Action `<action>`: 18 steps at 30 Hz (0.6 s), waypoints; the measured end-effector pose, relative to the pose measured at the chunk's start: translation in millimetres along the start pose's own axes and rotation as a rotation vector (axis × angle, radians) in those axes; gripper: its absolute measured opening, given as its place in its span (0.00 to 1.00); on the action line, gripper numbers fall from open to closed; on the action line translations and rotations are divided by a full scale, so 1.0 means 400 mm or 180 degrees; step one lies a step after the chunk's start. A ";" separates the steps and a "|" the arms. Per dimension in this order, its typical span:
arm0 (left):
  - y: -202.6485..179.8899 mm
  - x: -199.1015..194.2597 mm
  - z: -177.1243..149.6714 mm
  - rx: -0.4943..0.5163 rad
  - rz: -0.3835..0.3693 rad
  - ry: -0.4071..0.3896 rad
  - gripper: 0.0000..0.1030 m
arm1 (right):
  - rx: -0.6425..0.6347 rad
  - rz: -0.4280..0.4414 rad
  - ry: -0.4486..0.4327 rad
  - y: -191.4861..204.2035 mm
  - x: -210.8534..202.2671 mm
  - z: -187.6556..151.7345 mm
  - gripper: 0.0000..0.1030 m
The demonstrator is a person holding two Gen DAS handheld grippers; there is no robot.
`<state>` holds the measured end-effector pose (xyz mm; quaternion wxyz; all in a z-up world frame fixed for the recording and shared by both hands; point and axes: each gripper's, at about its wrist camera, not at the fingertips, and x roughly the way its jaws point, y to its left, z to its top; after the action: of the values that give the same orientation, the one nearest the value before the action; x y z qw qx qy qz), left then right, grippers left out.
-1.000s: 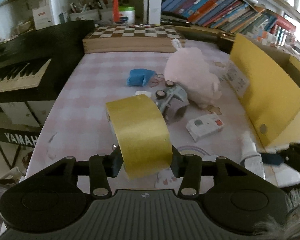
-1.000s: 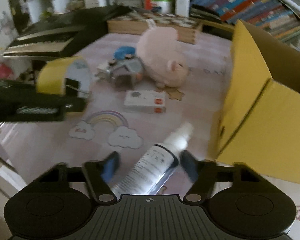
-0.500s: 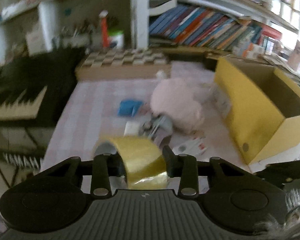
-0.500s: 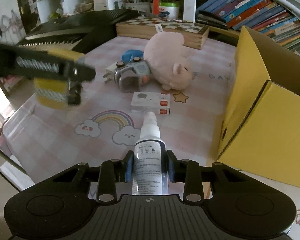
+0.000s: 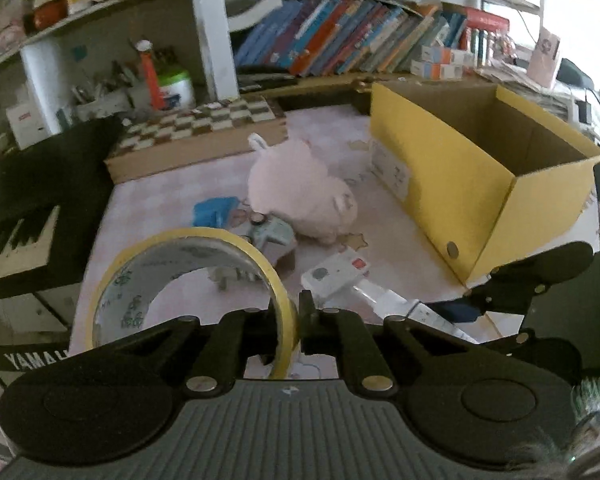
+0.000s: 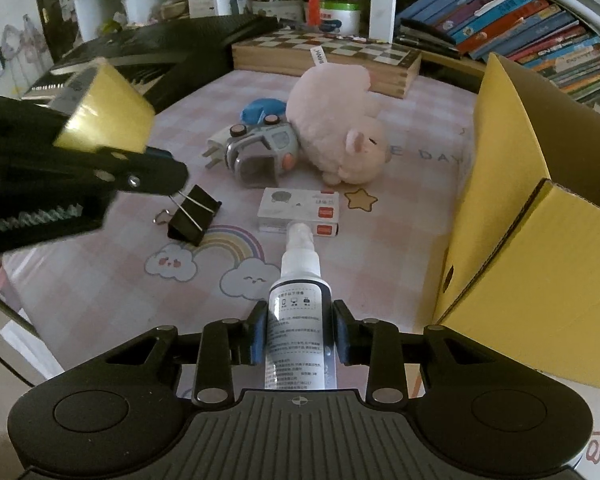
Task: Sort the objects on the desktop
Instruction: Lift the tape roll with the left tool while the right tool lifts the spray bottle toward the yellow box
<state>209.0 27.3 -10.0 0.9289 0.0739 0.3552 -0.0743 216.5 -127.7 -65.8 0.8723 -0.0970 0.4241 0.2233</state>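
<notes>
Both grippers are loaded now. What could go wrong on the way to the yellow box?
1. The left gripper pinches only the thin wall of the tape roll, so the roll may swing or slip.
2. The spray bottle juts far past the right gripper and could clip the yellow box wall.

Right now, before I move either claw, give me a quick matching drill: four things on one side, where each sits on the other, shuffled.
Things:
1. tape roll
2. spray bottle
3. binder clip
4. plush pig

Places:
A. lying on the mat by the rainbow print
B. pinched in the left claw
C. on its side next to the yellow box
D. clamped in the right claw

Pairs: 1-B, 2-D, 3-A, 4-C
</notes>
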 end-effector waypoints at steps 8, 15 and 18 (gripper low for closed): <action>0.056 -0.086 -0.008 -0.0602 -0.0047 -0.0288 0.06 | 0.0052 0.0019 0.0027 -0.002 -0.001 0.005 0.32; 0.066 -0.170 -0.009 -0.0732 -0.0070 -0.0572 0.06 | 0.0268 0.0079 -0.0233 -0.018 -0.071 0.033 0.32; 0.063 -0.180 -0.022 -0.0726 -0.0097 -0.0570 0.06 | 0.0308 0.0119 -0.0316 -0.010 -0.107 0.038 0.32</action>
<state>155.2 59.7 33.9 0.9580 -0.0446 0.2780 -0.0539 205.9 -138.7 -22.8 0.8916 -0.0357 0.3923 0.2233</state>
